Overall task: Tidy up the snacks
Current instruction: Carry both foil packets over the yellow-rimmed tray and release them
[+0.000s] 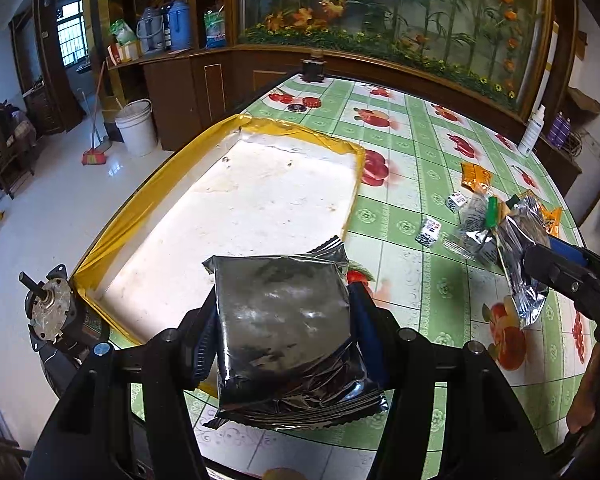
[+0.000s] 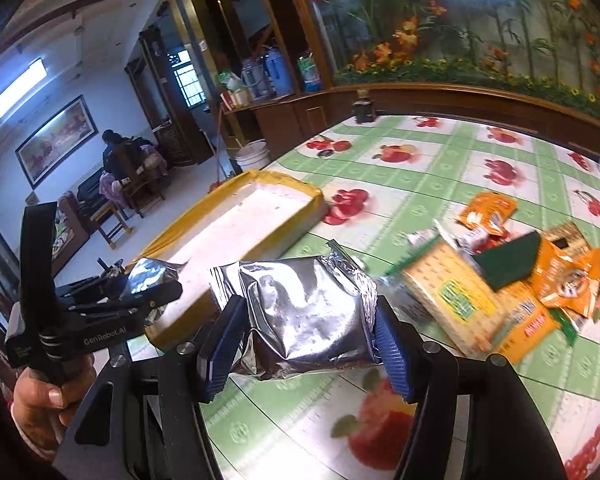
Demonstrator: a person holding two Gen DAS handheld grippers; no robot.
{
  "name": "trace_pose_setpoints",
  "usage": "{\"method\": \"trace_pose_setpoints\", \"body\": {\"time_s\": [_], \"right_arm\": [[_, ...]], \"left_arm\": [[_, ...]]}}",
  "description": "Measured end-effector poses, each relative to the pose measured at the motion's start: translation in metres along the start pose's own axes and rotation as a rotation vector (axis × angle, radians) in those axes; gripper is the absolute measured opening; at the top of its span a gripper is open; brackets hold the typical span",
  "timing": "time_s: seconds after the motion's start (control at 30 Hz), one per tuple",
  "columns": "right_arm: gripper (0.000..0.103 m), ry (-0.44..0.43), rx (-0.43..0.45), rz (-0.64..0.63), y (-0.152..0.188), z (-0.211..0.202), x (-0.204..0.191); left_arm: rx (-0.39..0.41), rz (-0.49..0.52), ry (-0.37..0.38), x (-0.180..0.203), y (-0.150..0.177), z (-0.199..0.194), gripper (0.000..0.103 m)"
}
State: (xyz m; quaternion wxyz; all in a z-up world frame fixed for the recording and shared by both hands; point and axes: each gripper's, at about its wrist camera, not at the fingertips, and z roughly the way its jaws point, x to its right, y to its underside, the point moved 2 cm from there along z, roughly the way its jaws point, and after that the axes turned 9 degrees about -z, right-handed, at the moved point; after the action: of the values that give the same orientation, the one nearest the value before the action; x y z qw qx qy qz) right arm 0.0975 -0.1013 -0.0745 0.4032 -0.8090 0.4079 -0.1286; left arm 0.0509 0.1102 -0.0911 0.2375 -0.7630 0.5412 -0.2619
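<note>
My left gripper is shut on a silver foil snack packet, held just above the near end of a white tray with a yellow rim. In the right wrist view my right gripper is shut on another silver foil packet, over the green fruit-print tablecloth, right of the tray. The left gripper shows at the left with its packet. The right gripper's fingers and its packet show at the right of the left wrist view. The tray holds nothing.
A pile of orange, yellow and green snack packets lies on the table's right side, with two small dice-like cubes nearby. A white bottle and a dark jar stand at the far edge. A metal motor sits by the tray's near corner.
</note>
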Motion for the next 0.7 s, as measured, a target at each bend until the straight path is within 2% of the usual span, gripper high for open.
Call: {"method": "trace_pose_setpoints", "body": {"time_s": [0.37, 0.7], "right_arm": [[0.064, -0.074, -0.001, -0.005, -0.04, 0.061, -0.026], [0.064, -0.076, -0.039, -0.078, -0.078, 0.134, -0.051]], "left_arm": [[-0.024, -0.087, -0.034, -0.039, -0.014, 0.018, 0.059], [-0.053, -0.134, -0.064, -0.059, -0.021, 0.04, 0.059]]}}
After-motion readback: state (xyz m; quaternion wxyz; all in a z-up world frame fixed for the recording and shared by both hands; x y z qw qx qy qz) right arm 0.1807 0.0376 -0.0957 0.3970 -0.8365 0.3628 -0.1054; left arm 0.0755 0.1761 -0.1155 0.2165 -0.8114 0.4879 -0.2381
